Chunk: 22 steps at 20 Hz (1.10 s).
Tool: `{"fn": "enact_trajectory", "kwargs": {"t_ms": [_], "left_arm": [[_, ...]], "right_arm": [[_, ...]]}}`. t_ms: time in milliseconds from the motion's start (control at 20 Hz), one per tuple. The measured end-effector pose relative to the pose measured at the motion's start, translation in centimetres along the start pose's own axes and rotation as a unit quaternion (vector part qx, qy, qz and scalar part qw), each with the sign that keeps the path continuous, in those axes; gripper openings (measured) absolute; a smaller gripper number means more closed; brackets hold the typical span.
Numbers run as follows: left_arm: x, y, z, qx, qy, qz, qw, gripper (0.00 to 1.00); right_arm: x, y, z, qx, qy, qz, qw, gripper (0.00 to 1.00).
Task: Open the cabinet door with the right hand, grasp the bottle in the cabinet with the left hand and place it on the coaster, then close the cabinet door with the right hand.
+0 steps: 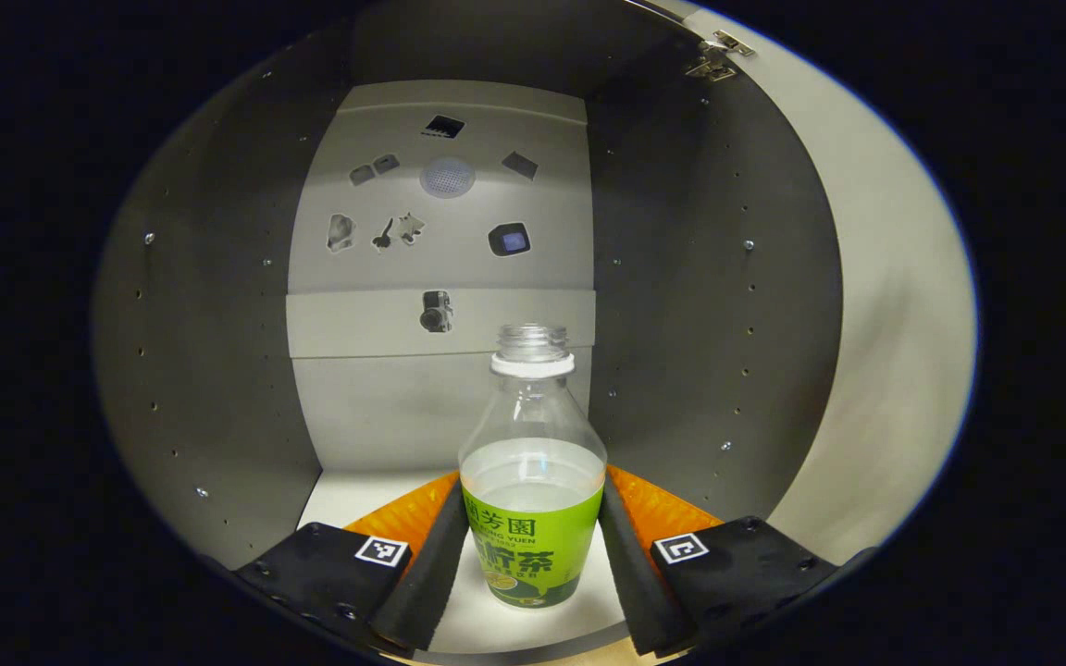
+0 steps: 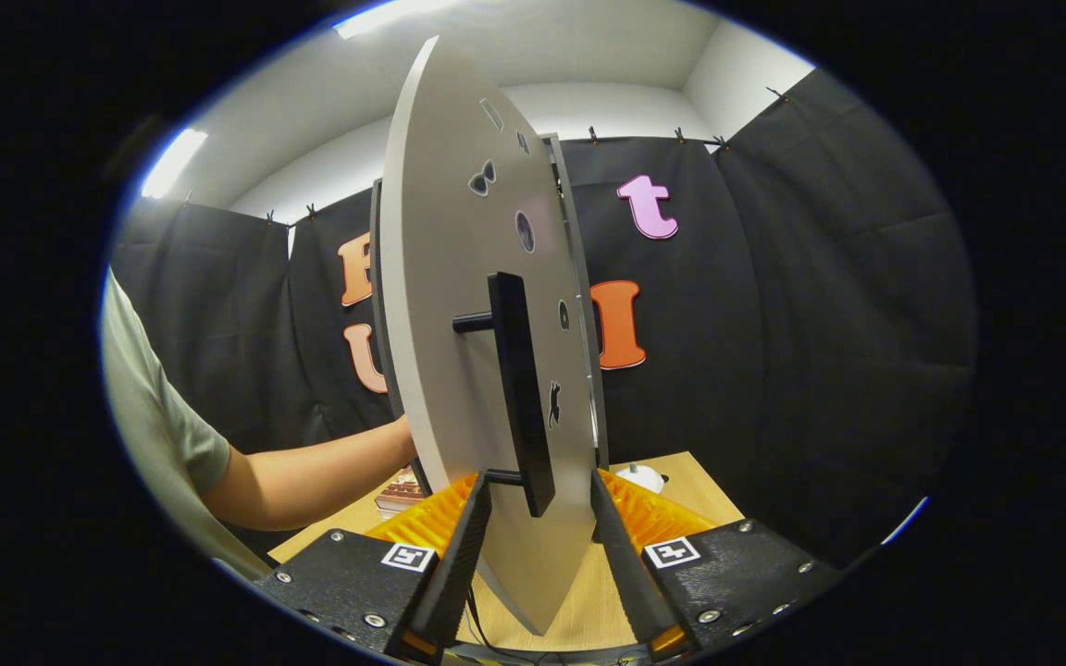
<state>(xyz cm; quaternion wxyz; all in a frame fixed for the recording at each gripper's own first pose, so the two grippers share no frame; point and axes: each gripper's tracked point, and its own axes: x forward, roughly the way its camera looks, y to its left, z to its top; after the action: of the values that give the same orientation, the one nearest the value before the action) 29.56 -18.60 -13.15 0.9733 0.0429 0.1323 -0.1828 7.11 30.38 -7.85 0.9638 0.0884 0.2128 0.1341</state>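
Note:
A clear, capless bottle with a green label, part full, stands upright on the white floor of the open cabinet. My left gripper reaches into the cabinet and its two fingers press on the label's left and right sides. In the right gripper view the pale cabinet door is swung open, almost edge-on. Its black bar handle sits between the fingers of my right gripper. That gripper is open and straddles the door's lower edge; the left finger touches the handle's lower post.
Grey cabinet side walls stand close on both sides of the bottle, and the open door hangs on a hinge at the right. A person's forearm reaches behind the door. A small white object lies on the wooden table.

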Motion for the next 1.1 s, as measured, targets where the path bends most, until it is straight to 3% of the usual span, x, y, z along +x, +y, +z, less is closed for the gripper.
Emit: {"fn": "enact_trajectory", "kwargs": {"t_ms": [150,450,550,600,700,750,900,1100], "left_arm": [[-1.6,0.2,0.8,-0.005,-0.011,0.004,1.000,0.77],[-8.3,1.5,2.4,0.014,-0.042,0.033,0.998,0.79],[-11.1,2.1,2.3,0.017,-0.050,0.051,0.997,0.79],[-12.5,2.8,2.2,0.024,-0.057,0.066,0.996,0.77],[-15.3,3.7,1.9,0.044,-0.064,0.097,0.992,0.78],[-16.6,4.0,1.7,0.050,-0.068,0.106,0.991,0.81],[-20.3,4.6,1.1,0.054,-0.074,0.122,0.988,0.77],[-23.1,5.7,-0.9,0.053,-0.061,0.125,0.989,0.78]], "right_arm": [[-0.6,0.0,0.3,0.000,-0.010,-0.003,1.000,0.70],[-2.3,-0.1,0.0,-0.007,-0.019,0.005,1.000,0.70],[-2.3,-0.8,0.1,-0.012,-0.022,0.006,1.000,0.70],[-2.4,-1.5,0.1,-0.016,-0.022,0.007,1.000,0.75],[-2.9,-2.4,0.3,-0.015,-0.022,0.013,1.000,0.68],[-3.1,-2.8,0.4,-0.010,-0.023,0.018,1.000,0.75],[-3.3,-3.6,1.2,0.002,-0.033,0.031,0.999,0.77],[-3.4,-4.4,1.0,0.007,-0.042,0.008,0.999,0.78]]}}
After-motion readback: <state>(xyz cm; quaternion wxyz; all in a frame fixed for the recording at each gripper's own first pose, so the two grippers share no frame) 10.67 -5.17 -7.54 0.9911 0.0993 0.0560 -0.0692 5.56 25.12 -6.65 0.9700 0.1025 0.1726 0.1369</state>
